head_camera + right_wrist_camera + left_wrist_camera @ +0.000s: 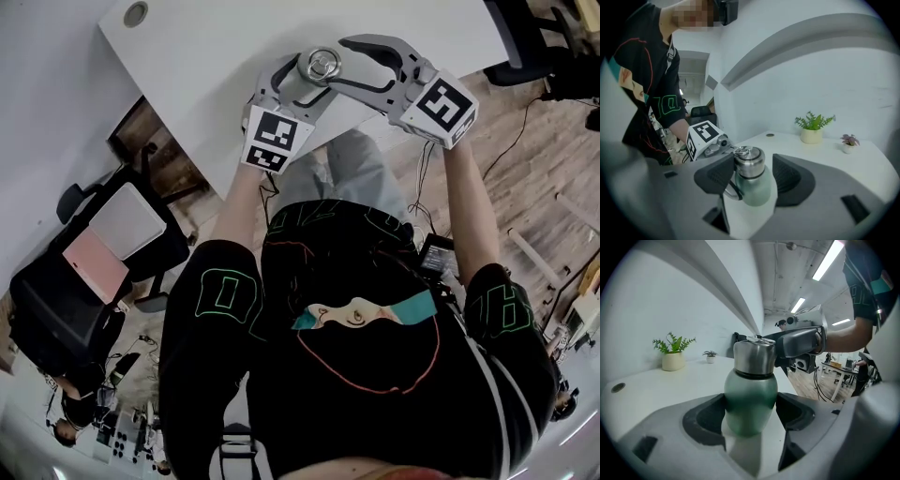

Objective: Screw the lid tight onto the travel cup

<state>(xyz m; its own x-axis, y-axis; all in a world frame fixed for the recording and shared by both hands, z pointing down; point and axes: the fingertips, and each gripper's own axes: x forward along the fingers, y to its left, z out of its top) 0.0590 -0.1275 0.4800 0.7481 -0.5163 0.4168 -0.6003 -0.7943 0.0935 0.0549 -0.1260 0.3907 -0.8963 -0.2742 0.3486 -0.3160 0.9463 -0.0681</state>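
Bright, even light from ceiling strips (pixel 828 258); fisheye edges dark, bent, perhaps slightly soft.

The travel cup (pixel 750 401) has a soft green body, and its lid (pixel 754 357) is shiny silver. The table (pixel 661 380) under the cup is white. The left gripper (pixel 751 412) and the right gripper (pixel 752 176) beside the cup are grey with black pads (pixel 703 420). Each has a white cube (pixel 275 139) with black square marks. Behind the cup, a plant (pixel 673 344) has green leaves in a cream pot. The person's shirt (pixel 234 375) is black with green and orange-red lines.
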